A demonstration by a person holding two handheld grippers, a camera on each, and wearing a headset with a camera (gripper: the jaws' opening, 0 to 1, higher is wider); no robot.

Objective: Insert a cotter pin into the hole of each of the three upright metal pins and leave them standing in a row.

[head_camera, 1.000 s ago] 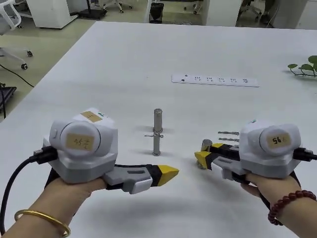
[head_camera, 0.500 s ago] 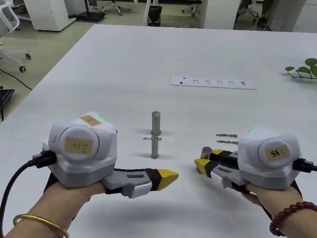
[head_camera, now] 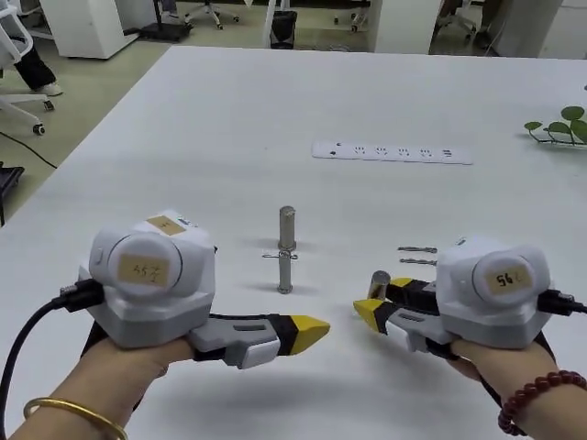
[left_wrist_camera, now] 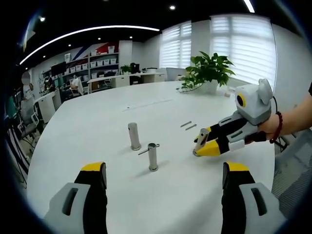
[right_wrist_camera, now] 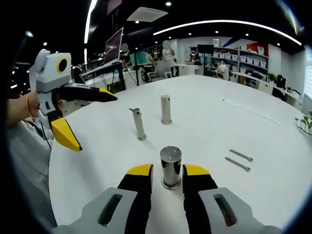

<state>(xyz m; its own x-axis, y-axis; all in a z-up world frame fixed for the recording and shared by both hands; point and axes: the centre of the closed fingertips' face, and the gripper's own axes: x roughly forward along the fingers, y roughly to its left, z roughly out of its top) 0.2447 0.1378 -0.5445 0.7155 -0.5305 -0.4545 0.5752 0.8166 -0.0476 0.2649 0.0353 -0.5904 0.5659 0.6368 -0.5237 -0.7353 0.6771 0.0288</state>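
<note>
Two metal pins stand upright mid-table: the far pin (head_camera: 287, 226) is bare, and the near pin (head_camera: 285, 272) has a cotter pin through its hole. My right gripper (head_camera: 371, 310) is shut on a third metal pin (head_camera: 379, 284), which stands on the table between the jaws (right_wrist_camera: 171, 165). Two loose cotter pins (head_camera: 417, 255) lie just behind the right gripper. My left gripper (head_camera: 310, 327) hovers low in front of the near pin, open and with nothing in it (left_wrist_camera: 163, 178). In the left gripper view, both standing pins (left_wrist_camera: 133, 136) (left_wrist_camera: 153, 156) lie ahead.
A white power strip (head_camera: 393, 152) lies across the table further back. A potted plant's leaves (head_camera: 558, 126) show at the right edge. The white table (head_camera: 183, 137) extends far on all sides. Office chairs and desks stand beyond it.
My right gripper has drawn the held pin slightly toward me, away from the loose cotter pins. The left gripper has hardly moved. The head camera has tilted a little.
</note>
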